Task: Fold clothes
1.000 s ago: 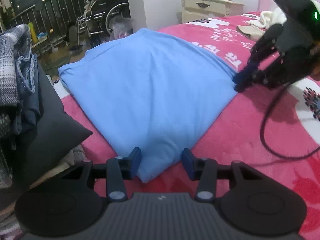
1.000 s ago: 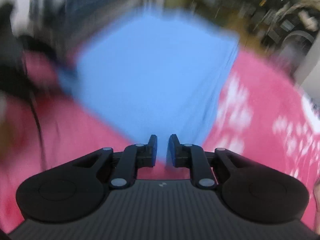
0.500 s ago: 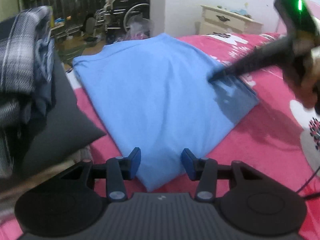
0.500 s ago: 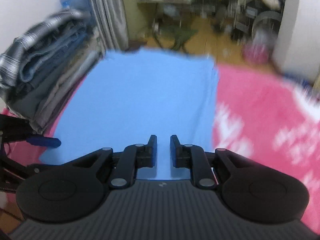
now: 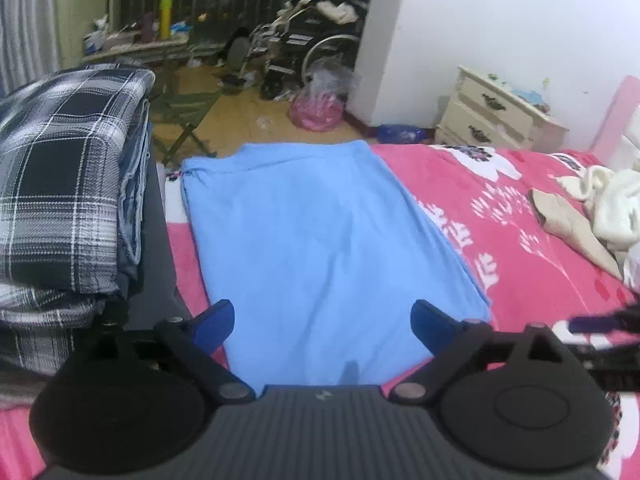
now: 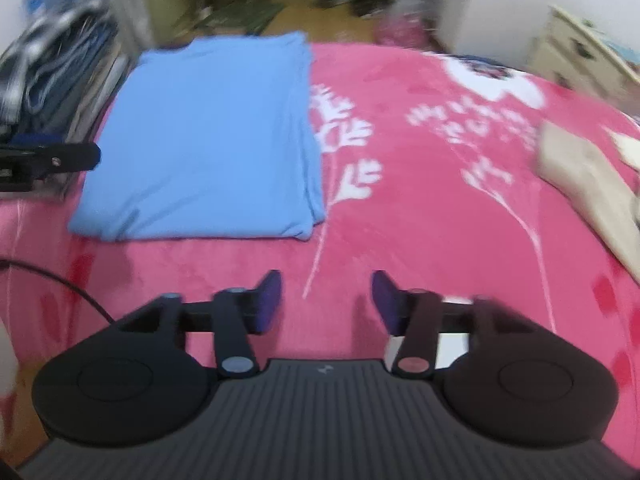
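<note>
One blue garment (image 5: 328, 240), folded into a neat rectangle, lies flat on the pink bed cover (image 5: 512, 248), on the left part of the bed. Its long axis runs away from both cameras, from the near edge of the bed toward the far edge by the floor; the short near edge faces the grippers. On its left, just beside it, stands a stack of folded clothes (image 5: 68, 184) topped by a plaid piece.

The left gripper (image 5: 322, 322) hovers over the near end of the garment with its jaws spread wide, one finger at each side of the cloth's width, holding nothing. The right gripper (image 6: 326, 300) is over bare pink cover, near the garment's near right corner but apart from it, jaws released and empty. Its view is blurred.

Some cream-coloured cloth (image 5: 600, 208) lies on the right of the bed, well apart from the garment. A pale dresser (image 5: 496, 112) stands by the wall beyond the bed.
</note>
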A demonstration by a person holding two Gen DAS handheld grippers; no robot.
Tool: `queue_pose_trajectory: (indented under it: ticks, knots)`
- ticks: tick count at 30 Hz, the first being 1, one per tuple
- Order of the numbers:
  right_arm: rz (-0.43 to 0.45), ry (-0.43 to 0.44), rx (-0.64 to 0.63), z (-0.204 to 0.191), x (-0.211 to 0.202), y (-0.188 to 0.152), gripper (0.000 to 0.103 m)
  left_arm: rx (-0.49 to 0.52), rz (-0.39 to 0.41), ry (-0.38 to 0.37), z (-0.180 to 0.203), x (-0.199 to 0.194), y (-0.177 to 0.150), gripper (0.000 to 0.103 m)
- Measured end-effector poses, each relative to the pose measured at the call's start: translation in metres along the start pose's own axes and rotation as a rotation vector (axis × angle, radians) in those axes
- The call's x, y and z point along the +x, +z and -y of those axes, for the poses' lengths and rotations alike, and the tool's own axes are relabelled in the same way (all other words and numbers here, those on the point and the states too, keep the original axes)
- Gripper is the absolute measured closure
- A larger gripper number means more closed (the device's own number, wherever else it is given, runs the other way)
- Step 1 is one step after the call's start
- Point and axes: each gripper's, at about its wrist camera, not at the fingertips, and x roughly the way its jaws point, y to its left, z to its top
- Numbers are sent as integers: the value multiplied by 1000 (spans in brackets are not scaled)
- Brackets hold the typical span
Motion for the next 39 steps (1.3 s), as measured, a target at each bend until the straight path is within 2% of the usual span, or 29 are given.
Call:
queue_pose_trajectory:
  ticks: [5, 6, 11, 17, 22, 26, 39]
  knots:
    - [-19, -11, 103, -13, -7, -11, 30, -117, -129, 56, 0, 14, -7, 7]
    - [-33, -17, 106, -18, -6, -13, 23, -128, -150, 72, 0, 17, -9, 7]
    - [-90, -59, 103, -36, 2, -18, 21, -148, -229, 183, -2, 26, -25, 7]
    - [-120, -89, 98, -45, 9, -14, 20, -181, -236, 294, -8, 25, -36, 9]
    - [-89, -94, 84, -50, 12, -5, 12, -184, -202, 357, -6, 23, -33, 9]
    - [-78, -89, 75, -54, 17, 2, 12, -157, -201, 369, -5, 23, -31, 9]
    - [-62, -35, 69, -59, 33, 11, 12, -174, -234, 373, -5, 20, -37, 9]
